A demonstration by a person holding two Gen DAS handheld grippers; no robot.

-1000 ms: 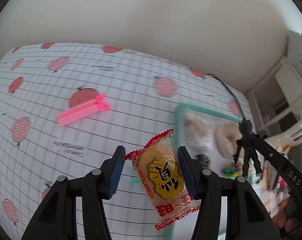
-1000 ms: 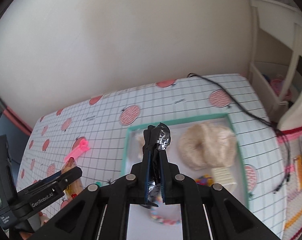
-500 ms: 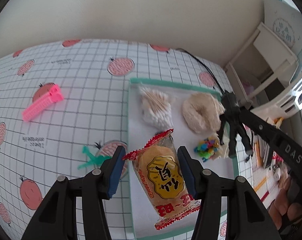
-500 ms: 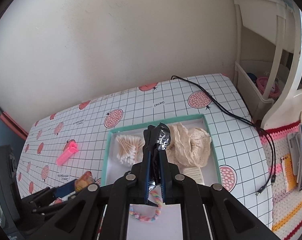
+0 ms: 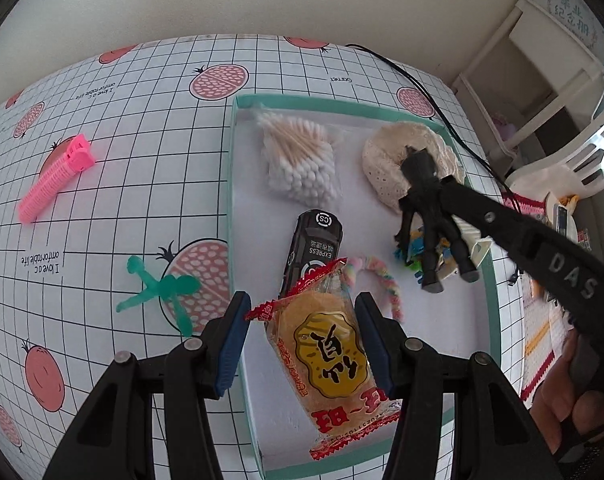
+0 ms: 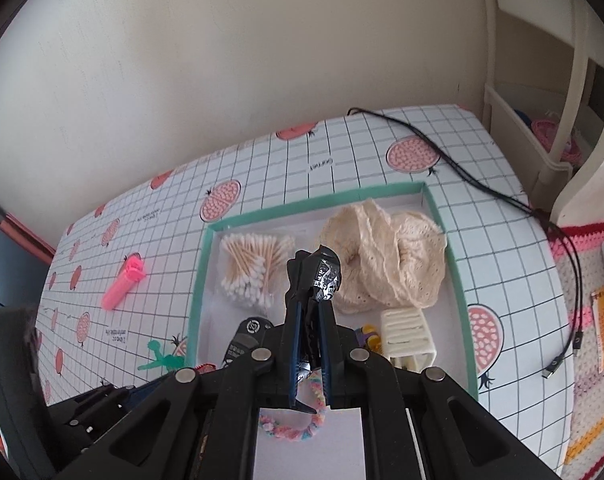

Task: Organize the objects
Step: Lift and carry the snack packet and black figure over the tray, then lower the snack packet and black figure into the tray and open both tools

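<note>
The snack packet, a rice cracker sealed in crinkly clear film with red serrated ends, hangs over the near part of the teal-rimmed tray. It looks light, and the cracker inside is likely brittle, so a squeeze on the flat faces could snap it. The film is probably slippery; the crimped ends or the narrow edges are the safer places to take hold. The left tool has its blue pads spread about as wide as the packet. The right pad touches the packet's edge, while the left one appears to stand slightly off, so I cannot tell how firmly it is pinched.

The black toy figure is stiff, light and bony in shape, with thin limbs that could catch on things. The right tool is clamped narrowly on its body, head forward, over the tray.

In the tray lie a bag of cotton swabs, a cream lace scrunchie, a black toy car and a pastel bracelet. On the counter wait a pink clip and a green dragonfly toy
</note>
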